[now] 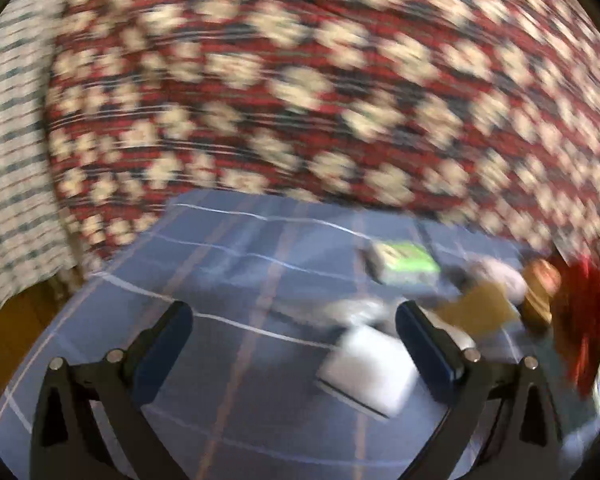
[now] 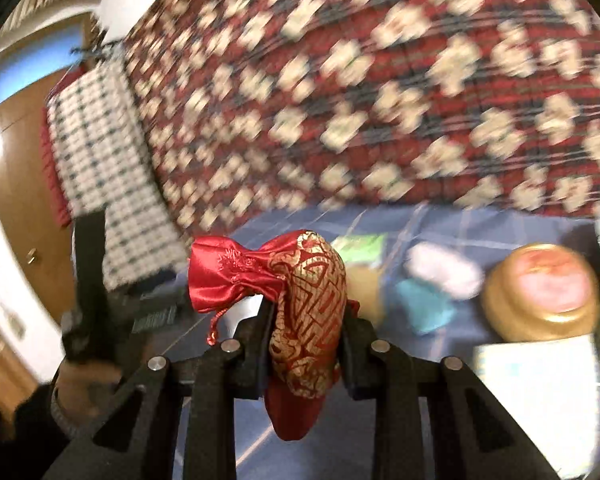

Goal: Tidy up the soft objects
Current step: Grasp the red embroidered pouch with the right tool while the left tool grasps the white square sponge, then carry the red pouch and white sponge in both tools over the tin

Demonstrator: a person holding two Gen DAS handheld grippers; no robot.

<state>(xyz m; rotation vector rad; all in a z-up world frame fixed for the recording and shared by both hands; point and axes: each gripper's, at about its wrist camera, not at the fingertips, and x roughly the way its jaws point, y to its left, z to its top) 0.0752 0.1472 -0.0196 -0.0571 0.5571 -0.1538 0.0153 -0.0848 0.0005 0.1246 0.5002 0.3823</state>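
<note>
My right gripper (image 2: pixel 308 308) is shut on a red and gold satin drawstring pouch (image 2: pixel 308 280), which is held above the blue plaid sheet (image 2: pixel 340 440). The pouch's gathered neck sticks out to the left. The same pouch shows as a red blur (image 1: pixel 584 320) at the right edge of the left wrist view. My left gripper (image 1: pixel 294 316) hangs open over the sheet (image 1: pixel 240 260) with nothing between its fingers. Other soft pieces lie ahead: a mustard cloth (image 1: pixel 476 304), a pale lilac bundle (image 2: pixel 444 272) and a teal cloth (image 2: pixel 424 308).
A white box (image 1: pixel 368 372) lies near my left gripper's right finger, and a green and white pack (image 1: pixel 404 266) sits farther back. A round gold tin (image 2: pixel 540 292) stands at the right. A red patterned blanket (image 1: pixel 300 80) rises behind the sheet, with a checked cloth (image 2: pixel 100 152) and a wooden door (image 2: pixel 16 168) to the left.
</note>
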